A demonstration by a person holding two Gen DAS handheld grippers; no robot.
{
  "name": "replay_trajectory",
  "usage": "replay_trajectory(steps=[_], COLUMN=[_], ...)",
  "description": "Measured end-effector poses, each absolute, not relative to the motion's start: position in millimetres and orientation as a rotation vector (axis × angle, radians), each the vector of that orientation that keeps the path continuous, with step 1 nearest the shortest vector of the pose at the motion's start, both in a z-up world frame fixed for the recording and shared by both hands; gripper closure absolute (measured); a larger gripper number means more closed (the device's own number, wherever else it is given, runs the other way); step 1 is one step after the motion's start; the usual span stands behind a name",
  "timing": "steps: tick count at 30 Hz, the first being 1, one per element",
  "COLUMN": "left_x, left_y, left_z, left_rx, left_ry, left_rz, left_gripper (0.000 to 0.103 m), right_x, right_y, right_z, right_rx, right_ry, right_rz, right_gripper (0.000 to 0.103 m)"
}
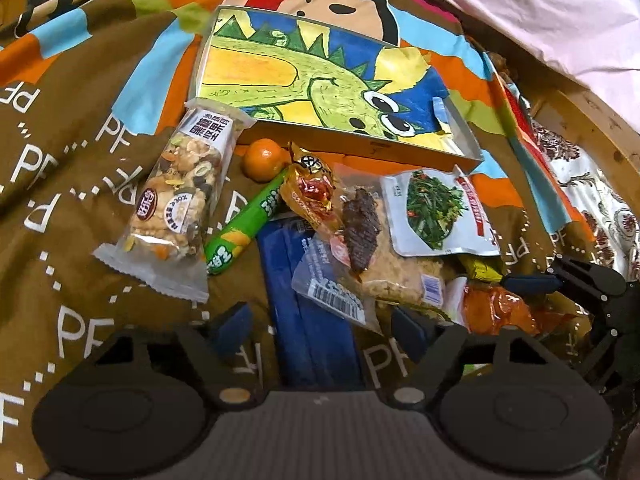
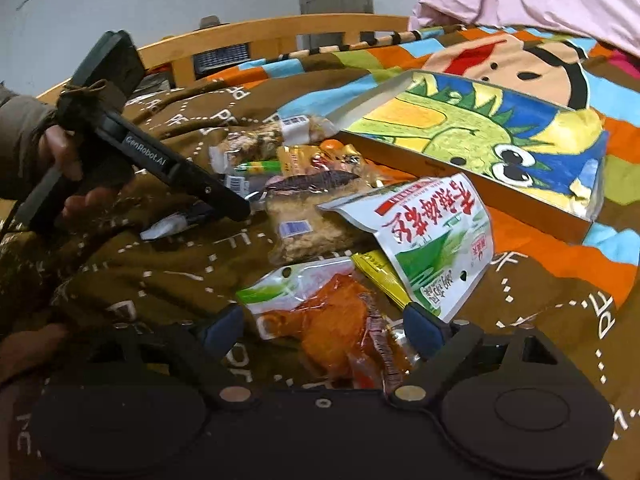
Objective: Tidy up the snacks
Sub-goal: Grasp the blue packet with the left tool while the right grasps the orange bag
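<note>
Snacks lie heaped on a bed covered by a brown patterned blanket [image 1: 72,208], in front of a shallow box [image 1: 320,92] whose floor bears a green dinosaur drawing; the box is empty of snacks.

Left wrist view: the left tongs [image 1: 320,324] stand apart over a blue packet [image 1: 304,320], their pads clear of it; the packet's upper end is hidden under a clear barcode-labelled wrapper [image 1: 332,292]. A nut bar [image 1: 176,204], a small orange [image 1: 262,160], a green stick snack [image 1: 244,228] and a dark jerky piece [image 1: 362,232] lie in the heap; the vegetable pouch [image 1: 436,212] overlaps a yellow packet that is mostly concealed.

Right wrist view: the right tongs [image 2: 324,328] stand apart astride an orange vacuum-packed snack [image 2: 332,328]. Whether the pads touch it cannot be told, since its near end is cut off by the gripper body. A hand [image 2: 64,160] holding the other gripper is partly hidden behind its handle. Distant items are too blurred to identify.
</note>
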State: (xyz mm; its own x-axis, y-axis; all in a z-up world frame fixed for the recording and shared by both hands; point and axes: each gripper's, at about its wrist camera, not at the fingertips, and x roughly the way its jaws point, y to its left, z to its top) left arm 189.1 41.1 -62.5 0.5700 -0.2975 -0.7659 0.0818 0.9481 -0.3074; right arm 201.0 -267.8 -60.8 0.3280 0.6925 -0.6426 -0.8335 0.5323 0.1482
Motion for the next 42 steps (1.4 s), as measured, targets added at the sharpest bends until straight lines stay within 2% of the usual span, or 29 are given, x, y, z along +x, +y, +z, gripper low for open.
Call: replay_trajectory(steps=[7, 9, 15, 19, 20, 21, 25, 27, 32, 34, 39, 42], left_x=[196.5, 192.6, 179.8, 170.2, 167.6, 165.2, 164.0, 166.5, 172.7, 173.9, 172.9, 169.4], left_y=[29.5, 26.1, 30.1, 32.1, 31.3, 30.8, 26.5, 25.7, 19.4, 20.9, 26.4, 26.6], left_z=[-67.0, -67.5, -62.5, -58.2, -56.8, -55.9, -56.7, -57.6, -62.8, -64.3, -65.9, -66.1], left_rx=[-0.161, -0.132, -0.176, -0.219, -0.224, -0.233, -0.215, -0.221, -0.13, -0.106, -0.066, -0.07], left_ry=[0.965, 0.958, 0.951, 0.958, 0.964, 0.971, 0.975, 0.975, 0.986, 0.989, 0.982, 0.976], left_rz=[-0.185, -0.171, -0.141, -0.137, -0.145, -0.154, -0.173, -0.199, -0.274, -0.301, -0.331, -0.329], left_gripper=[0.034, 0.041, 0.059, 0.059, 0.059, 0.059, 0.057, 0.04, 0.032, 0.032, 0.049, 0.052], right_x=[196.4, 193.8, 189.5, 185.9, 184.9, 184.4, 184.9, 186.3, 187.2, 189.6, 188.0, 180.7], right_y=[-258.8, -257.1, -255.3, -254.8, -255.2, -256.5, -260.4, -260.4, -256.2, -255.2, -253.0, -248.3], right_z=[-69.2, -70.0, -67.0, -62.2, -61.0, -59.7, -56.4, -56.4, -60.0, -63.2, -68.6, -69.7], right_rx=[-0.216, -0.222, -0.207, -0.202, -0.199, -0.194, -0.172, -0.167, -0.203, -0.211, -0.243, -0.303], right_ry=[0.693, 0.683, 0.689, 0.704, 0.709, 0.714, 0.717, 0.704, 0.674, 0.682, 0.676, 0.652], right_rz=[0.967, 0.958, 0.946, 0.943, 0.937, 0.93, 0.907, 0.92, 0.99, 1.004, 1.003, 1.007], right_gripper=[0.016, 0.017, 0.03, 0.036, 0.047, 0.05, 0.042, 0.042, 0.021, 0.021, 0.023, 0.023])
